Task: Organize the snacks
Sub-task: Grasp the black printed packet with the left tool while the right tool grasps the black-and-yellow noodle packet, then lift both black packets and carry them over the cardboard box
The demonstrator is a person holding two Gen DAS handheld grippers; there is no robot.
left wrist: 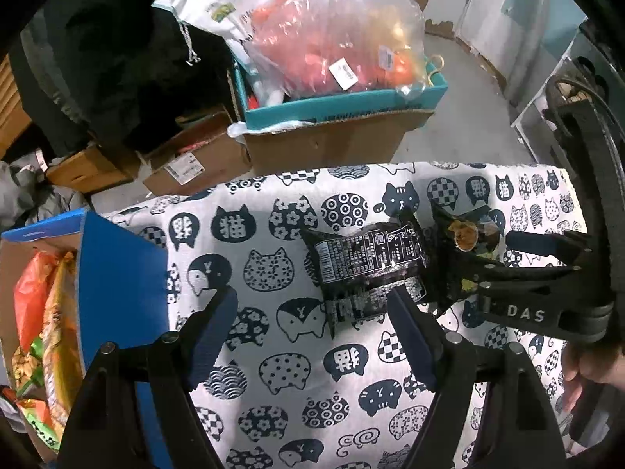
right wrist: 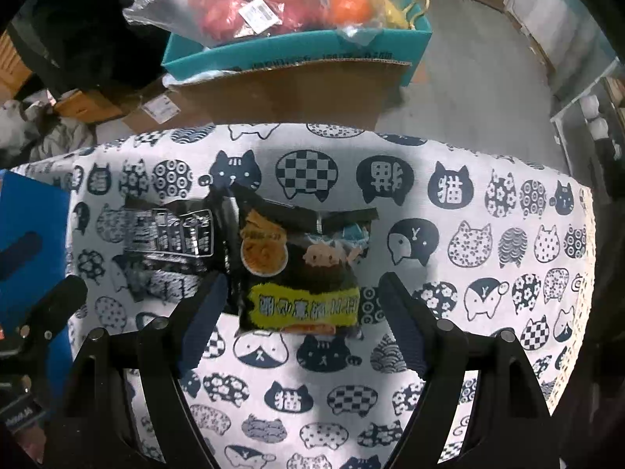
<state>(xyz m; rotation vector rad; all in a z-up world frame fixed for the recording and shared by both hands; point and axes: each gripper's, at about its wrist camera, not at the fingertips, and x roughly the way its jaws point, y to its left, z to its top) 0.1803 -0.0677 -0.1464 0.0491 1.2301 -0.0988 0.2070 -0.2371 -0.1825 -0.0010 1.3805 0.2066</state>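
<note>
Two black snack packets lie side by side on the cat-print cloth. One shows its printed back. The other shows a yellow label. My left gripper is open, just short of the back-side packet. My right gripper is open, its fingers on either side of the yellow-label packet's near end. In the left wrist view the right gripper reaches in from the right over that packet.
A blue box with several orange and green snack bags stands at the cloth's left edge. Beyond the far edge are a teal box with a clear bag of toys, brown cardboard boxes and grey floor.
</note>
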